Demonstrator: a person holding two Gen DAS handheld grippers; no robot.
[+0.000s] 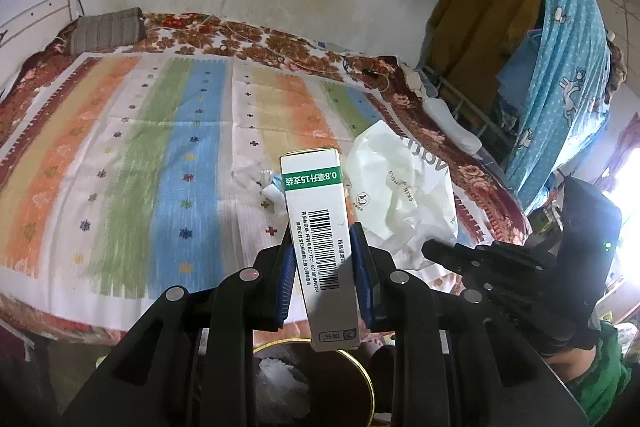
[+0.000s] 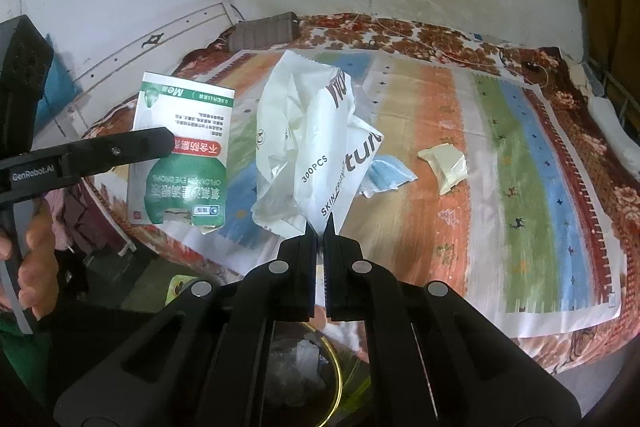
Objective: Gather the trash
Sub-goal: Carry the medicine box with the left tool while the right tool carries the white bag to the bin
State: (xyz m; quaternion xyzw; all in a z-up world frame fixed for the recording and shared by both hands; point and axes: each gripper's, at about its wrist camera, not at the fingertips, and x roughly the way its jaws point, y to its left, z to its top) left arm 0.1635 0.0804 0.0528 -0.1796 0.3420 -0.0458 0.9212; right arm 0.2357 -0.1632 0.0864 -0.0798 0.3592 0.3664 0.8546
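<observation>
Trash is what both grippers carry here, held up over the near edge of the bed (image 2: 520, 187). On the left, the left gripper (image 1: 322, 251) has its jaws clamped on the narrow sides of a green and white eye drops box (image 1: 320, 227), which stands upright between the blue pads; the right wrist view shows the same box from its broad face. Next over, the right gripper (image 2: 319, 231) has its jaws pinched nearly together on the bottom edge of a crumpled white plastic bag (image 2: 316, 143), which sticks up above them. Further right, still lying on the striped sheet, there's a blue face mask (image 2: 390, 177) and, a bit apart from it, a pale yellow wrapper (image 2: 446, 163). Down below both grippers sits a dark bin (image 2: 320, 379) with a gold rim, some clear plastic already inside.
</observation>
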